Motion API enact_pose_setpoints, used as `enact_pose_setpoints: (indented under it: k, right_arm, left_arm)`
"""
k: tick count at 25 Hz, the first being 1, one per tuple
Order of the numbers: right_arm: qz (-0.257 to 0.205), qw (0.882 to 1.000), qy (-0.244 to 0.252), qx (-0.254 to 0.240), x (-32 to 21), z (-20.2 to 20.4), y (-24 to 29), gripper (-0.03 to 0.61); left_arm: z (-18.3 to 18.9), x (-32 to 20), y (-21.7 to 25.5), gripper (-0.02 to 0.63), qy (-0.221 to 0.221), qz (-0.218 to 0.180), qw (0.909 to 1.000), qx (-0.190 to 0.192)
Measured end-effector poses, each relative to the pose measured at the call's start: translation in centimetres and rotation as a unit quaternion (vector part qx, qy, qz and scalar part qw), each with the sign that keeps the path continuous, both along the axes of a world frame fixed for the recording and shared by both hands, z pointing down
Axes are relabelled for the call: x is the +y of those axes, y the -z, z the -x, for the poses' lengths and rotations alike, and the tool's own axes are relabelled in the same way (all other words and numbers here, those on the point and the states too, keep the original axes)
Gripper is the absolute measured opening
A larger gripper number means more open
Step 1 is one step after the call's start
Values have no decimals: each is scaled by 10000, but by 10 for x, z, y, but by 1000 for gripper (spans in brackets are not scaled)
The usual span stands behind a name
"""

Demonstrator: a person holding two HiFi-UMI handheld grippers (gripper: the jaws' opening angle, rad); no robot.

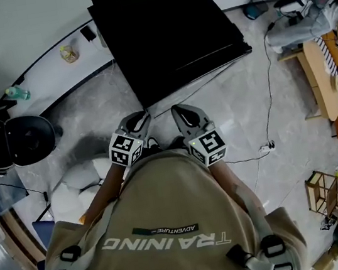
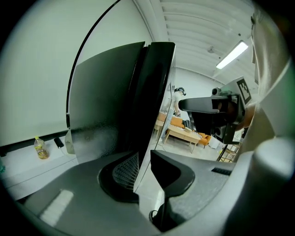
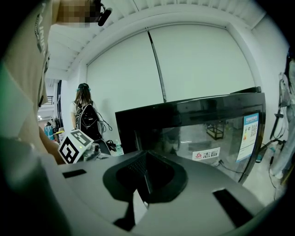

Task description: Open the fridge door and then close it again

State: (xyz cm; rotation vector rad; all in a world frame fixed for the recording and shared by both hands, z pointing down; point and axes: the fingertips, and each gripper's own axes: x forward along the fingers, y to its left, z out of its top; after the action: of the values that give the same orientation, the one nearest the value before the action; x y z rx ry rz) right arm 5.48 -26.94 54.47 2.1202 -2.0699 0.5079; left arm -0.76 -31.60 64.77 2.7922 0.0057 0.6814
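Two grippers sit close against my chest in the head view, well short of the black fridge (image 1: pixel 165 30) that stands ahead on the pale floor. The left gripper (image 1: pixel 138 118) has its fingers only a sliver apart, with nothing between them. The right gripper (image 1: pixel 181 111) has its fingers pressed together at the tips, also empty.

I judge the task has not begun. The fridge door (image 3: pixel 193 124) looks closed, and neither gripper touches it.

The next move calls for reaching forward to the door's free edge, which I take to be the pale strip running down the fridge in the left gripper view (image 2: pixel 154 133). One gripper would need to spread its fingers wider first to catch that edge.

As for containers, the fridge front is dark reflective glass carrying a red logo sticker (image 3: pixel 206 154) and a blue label (image 3: pixel 249 136). I cannot make out anything inside. A small bottle (image 1: pixel 68 53) stands on the white ledge to the fridge's left.
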Motion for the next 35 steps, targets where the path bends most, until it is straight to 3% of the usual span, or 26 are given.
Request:
enact_pose_setpoints:
  k: [11, 16, 21, 35]
  right_arm:
    - [24, 9999, 143, -30, -7, 7, -3, -5]
    - [44, 9999, 119, -67, -4, 13, -7, -5]
    - [65, 9998, 107, -124, 2, 23, -11, -5]
    - [64, 9998, 156, -143, 31, 23, -13, -5]
  left_arm:
    - [-9, -4, -2, 63, 52, -131, 9998, -150]
    - [-7, -2, -3, 51, -32, -550, 9982, -229]
    - [-7, -2, -1, 44, -225, -649, 9973, -244]
    - [-6, 0, -2, 44, 394, -731, 9955, -455]
